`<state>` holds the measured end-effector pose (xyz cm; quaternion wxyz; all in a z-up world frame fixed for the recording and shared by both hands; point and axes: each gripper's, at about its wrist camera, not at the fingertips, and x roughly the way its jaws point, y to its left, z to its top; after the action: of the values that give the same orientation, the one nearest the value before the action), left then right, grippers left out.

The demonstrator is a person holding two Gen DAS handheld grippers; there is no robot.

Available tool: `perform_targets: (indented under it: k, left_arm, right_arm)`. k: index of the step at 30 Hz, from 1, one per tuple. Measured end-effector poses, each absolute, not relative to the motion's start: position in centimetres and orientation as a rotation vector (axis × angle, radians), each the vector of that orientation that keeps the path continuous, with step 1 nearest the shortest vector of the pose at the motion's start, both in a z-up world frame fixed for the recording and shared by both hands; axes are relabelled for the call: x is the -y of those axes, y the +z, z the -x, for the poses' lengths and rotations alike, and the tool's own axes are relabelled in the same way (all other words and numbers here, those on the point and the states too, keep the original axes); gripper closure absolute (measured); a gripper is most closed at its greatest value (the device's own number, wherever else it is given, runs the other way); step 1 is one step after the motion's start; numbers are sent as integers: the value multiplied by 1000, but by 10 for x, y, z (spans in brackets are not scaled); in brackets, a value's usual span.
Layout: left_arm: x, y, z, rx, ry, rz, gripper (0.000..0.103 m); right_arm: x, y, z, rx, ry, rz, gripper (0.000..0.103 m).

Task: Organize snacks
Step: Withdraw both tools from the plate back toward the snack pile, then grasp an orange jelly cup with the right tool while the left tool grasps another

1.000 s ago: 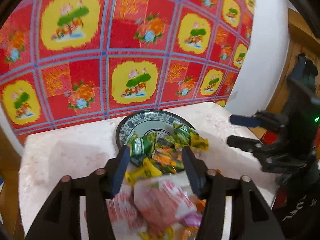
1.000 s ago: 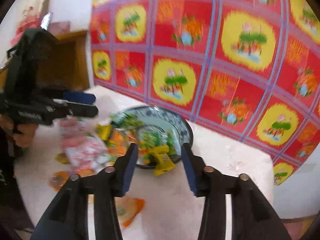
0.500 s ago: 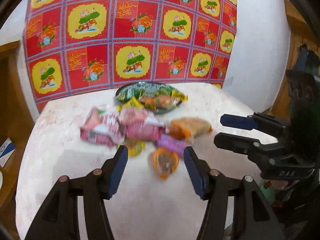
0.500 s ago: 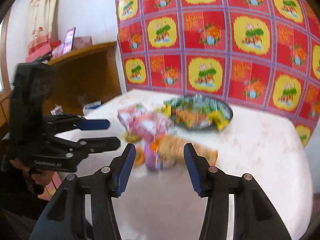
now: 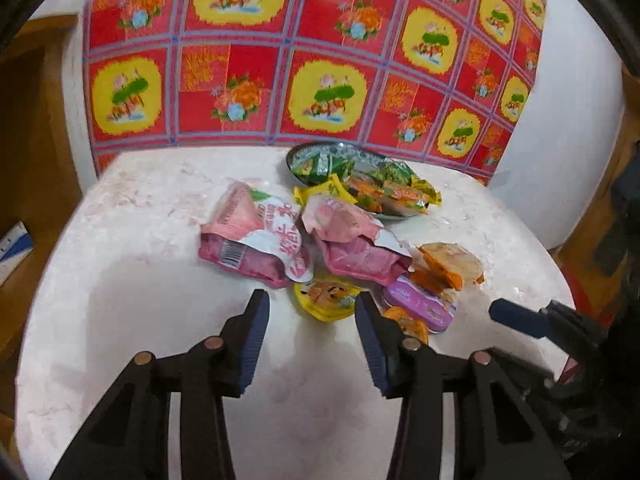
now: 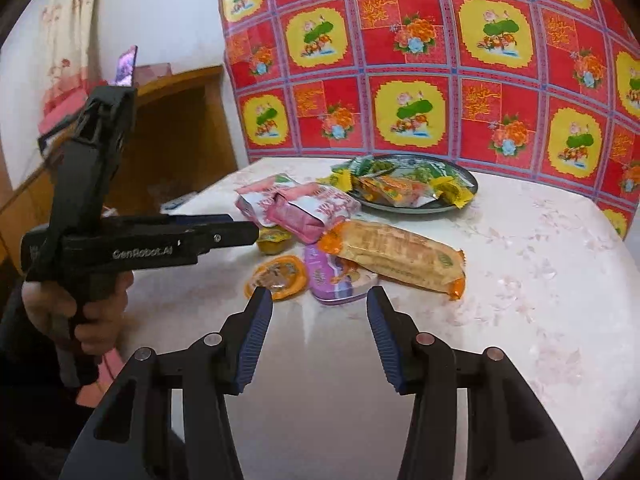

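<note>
Snacks lie on a white marbled table [image 5: 140, 280]. A dark patterned plate [image 6: 464, 178] at the back holds several green, yellow and orange packets [image 5: 380, 188]. In front lie two pink bags [image 5: 256, 236], [image 5: 352, 244], a yellow jelly cup [image 5: 326, 298], a purple pack [image 6: 336, 276] and a long orange cracker pack [image 6: 400, 256]. My left gripper [image 5: 310, 336] is open and empty, just short of the yellow cup. My right gripper [image 6: 318, 328] is open and empty, just short of the purple pack. Each gripper shows in the other's view.
A red and yellow flowered cloth [image 5: 320, 60] hangs behind the table. Wooden furniture [image 6: 172, 132] stands to the left, a white wall [image 5: 572, 120] to the right. Bare tabletop [image 6: 540, 300] lies right of the snacks.
Both grippers have pulled back from the plate towards the table's front; the whole snack pile has come into view. Both stayed open and empty.
</note>
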<state>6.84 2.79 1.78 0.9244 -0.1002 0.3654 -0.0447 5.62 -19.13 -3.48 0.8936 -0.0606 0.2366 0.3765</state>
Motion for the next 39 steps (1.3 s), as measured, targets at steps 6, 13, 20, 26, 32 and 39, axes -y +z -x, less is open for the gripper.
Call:
perform_targets:
  k: [6, 13, 20, 26, 32, 39]
  left_arm:
    - [-29, 9, -89, -842, -137, 333, 55]
    - [-22, 10, -88, -851, -75, 322, 67]
    - [-32, 12, -59, -847, -75, 338, 68]
    - [-48, 12, -27, -827, -27, 308, 67]
    - [-63, 10, -18, -803, -57, 335, 67]
    - [-61, 10, -16, -779, -75, 298, 66]
  right_arm:
    - [185, -43, -61, -514, 784, 136, 52]
    - [183, -45, -57, -522, 811, 137, 52]
    - [180, -43, -55, -533, 828, 121, 52]
    - [147, -42, -51, -558, 858, 163, 51]
    - [107, -46, -54, -587, 682, 277, 40]
    - [107, -41, -69, -623, 570, 237, 44]
